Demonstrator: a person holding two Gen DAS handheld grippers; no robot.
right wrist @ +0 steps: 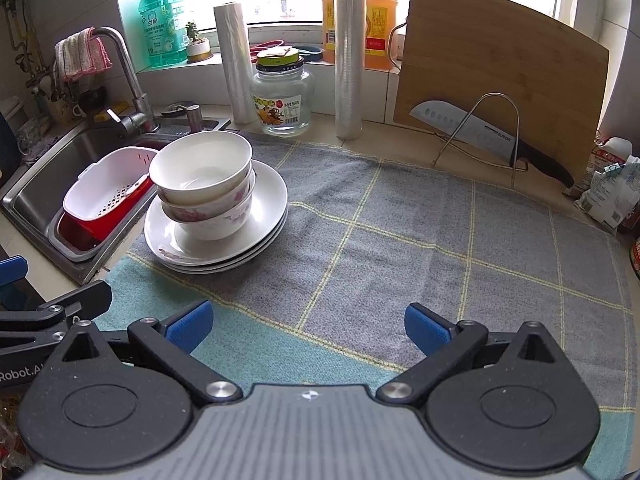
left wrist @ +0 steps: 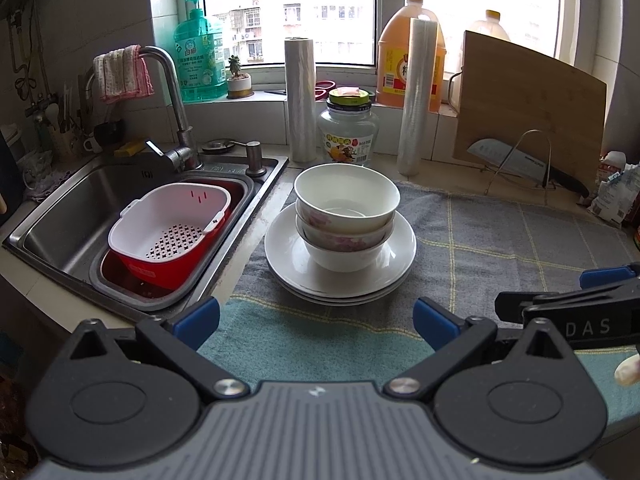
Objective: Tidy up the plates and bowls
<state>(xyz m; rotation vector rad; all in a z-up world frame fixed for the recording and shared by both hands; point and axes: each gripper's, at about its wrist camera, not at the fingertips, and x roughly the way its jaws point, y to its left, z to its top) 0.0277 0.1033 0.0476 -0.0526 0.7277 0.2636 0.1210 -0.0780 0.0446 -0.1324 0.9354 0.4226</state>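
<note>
Three nested white bowls (left wrist: 346, 216) (right wrist: 204, 184), two with pink flowers, stand upright on a stack of white plates (left wrist: 288, 258) (right wrist: 268, 216) on the grey checked cloth (left wrist: 500, 248) (right wrist: 400, 240). My left gripper (left wrist: 316, 322) is open, close in front of the stack, with nothing between its blue pads. My right gripper (right wrist: 306, 326) is open too, over bare cloth to the right of the stack. In the left wrist view the right gripper shows at the right edge (left wrist: 568, 312); the left one shows at the left edge (right wrist: 48, 312) of the right wrist view.
A steel sink (left wrist: 72, 200) with a red-and-white colander (left wrist: 168, 232) lies left of the stack, under a faucet (left wrist: 172, 92). Behind stand a glass jar (left wrist: 348, 136), two film rolls (left wrist: 418, 96), an oil jug (left wrist: 404, 52), a cutting board (right wrist: 500, 68) and a knife (right wrist: 480, 132) on a wire rack.
</note>
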